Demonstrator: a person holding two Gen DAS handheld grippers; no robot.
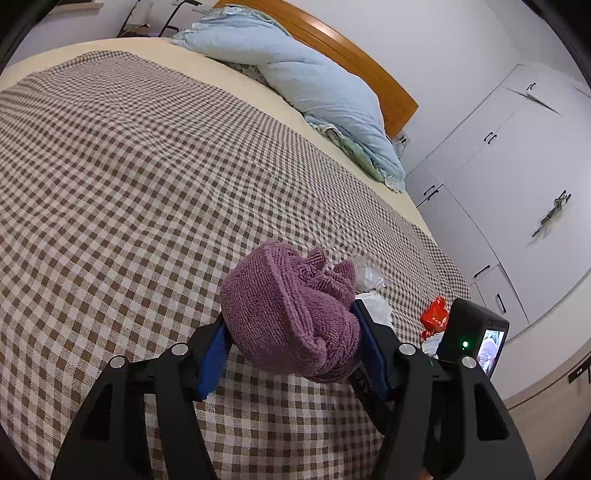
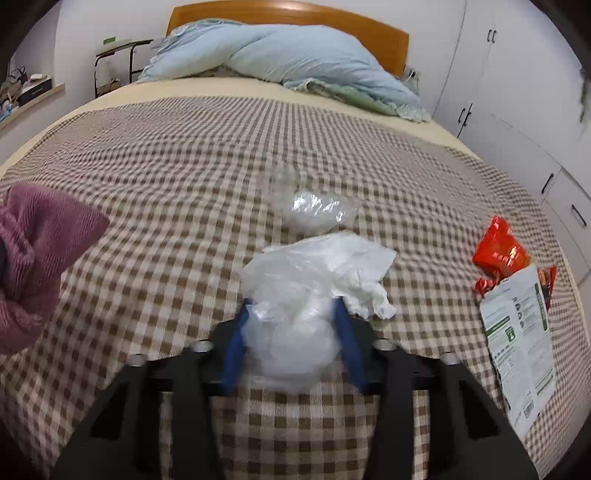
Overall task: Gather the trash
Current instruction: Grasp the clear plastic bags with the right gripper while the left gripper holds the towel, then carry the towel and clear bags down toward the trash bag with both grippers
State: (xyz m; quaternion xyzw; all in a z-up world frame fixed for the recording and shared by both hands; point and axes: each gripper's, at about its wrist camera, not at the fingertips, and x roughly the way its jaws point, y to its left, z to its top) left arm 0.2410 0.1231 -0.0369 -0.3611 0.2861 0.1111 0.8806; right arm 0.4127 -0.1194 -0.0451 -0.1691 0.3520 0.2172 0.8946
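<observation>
My left gripper (image 1: 291, 317) is shut on a bunched purple towel (image 1: 288, 302), held just above the checked bedspread (image 1: 129, 184); the towel also shows at the left edge of the right wrist view (image 2: 37, 251). My right gripper (image 2: 293, 306) has its blue pads pressed on both sides of a crumpled white plastic bag (image 2: 314, 258) lying on the bed. Beyond that bag lies a clear plastic wrapper (image 2: 314, 206). A red snack packet (image 2: 498, 251) and a white-and-green packet (image 2: 521, 332) lie to the right near the bed's edge.
A light blue duvet (image 2: 295, 55) is heaped against the wooden headboard (image 2: 388, 33). White wardrobe doors (image 2: 517, 110) run along the right side of the bed. A small side table (image 2: 118, 55) stands at the far left.
</observation>
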